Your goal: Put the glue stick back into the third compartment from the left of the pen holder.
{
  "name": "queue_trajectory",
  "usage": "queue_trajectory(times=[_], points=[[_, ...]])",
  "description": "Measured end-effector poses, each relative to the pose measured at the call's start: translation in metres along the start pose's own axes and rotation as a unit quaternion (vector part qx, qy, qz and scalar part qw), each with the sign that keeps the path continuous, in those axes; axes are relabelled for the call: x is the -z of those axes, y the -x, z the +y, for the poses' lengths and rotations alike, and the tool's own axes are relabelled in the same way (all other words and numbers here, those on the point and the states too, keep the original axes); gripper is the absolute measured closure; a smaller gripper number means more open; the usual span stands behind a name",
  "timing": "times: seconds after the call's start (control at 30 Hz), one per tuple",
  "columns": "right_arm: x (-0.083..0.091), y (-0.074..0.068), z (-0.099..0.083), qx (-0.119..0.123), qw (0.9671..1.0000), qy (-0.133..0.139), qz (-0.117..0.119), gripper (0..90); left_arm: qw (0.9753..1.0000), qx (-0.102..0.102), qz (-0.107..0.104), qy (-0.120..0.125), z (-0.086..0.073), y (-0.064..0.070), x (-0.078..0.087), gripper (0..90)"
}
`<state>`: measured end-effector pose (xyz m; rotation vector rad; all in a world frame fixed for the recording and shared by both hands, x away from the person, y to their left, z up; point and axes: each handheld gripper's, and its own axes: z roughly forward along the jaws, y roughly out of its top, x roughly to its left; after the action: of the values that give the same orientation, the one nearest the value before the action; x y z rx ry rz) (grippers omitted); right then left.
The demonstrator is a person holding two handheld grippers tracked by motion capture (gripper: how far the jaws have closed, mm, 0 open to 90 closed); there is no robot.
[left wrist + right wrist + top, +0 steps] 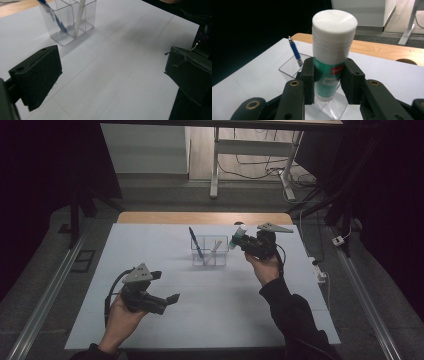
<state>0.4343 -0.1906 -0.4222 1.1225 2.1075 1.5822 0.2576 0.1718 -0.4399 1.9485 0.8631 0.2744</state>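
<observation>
A clear plastic organizer (210, 251) with compartments stands on the white table mat (150, 245); it holds a blue pen (195, 241) and a white stick (214, 250). My right gripper (241, 241) is shut on a green glue stick with a white cap (332, 50), held upright just above the organizer's right side (332, 110). The blue pen (295, 52) leans behind it. My left gripper (167, 289) is open at the front left, nothing between its jaws. In the left gripper view the organizer (68, 21) lies ahead, with the pen (56, 20) and stick (80, 15) inside.
The wooden table edge (200, 217) runs along the back. A white desk frame (255, 160) and cables lie on the floor beyond. Metal rails (45, 295) flank the table on both sides.
</observation>
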Motion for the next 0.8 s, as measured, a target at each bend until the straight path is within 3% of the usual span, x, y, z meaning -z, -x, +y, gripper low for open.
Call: queue_trajectory(times=[0.2,0.43,0.8], points=[[-0.011,0.0,0.0,0.006,1.0,-0.003,-0.003,65.3,0.9998,0.02,0.004,-0.003,-0.018,-0.001,0.014,0.0],[-0.024,-0.003,-0.002,0.015,0.9998,-0.009,-0.009,65.2,0.999,0.035,0.024,-0.013,-0.04,-0.002,0.033,0.0],[-0.041,-0.003,-0.008,0.017,0.9995,-0.021,-0.016,65.2,0.9956,0.062,0.063,-0.031,-0.071,-0.006,0.06,0.0]])
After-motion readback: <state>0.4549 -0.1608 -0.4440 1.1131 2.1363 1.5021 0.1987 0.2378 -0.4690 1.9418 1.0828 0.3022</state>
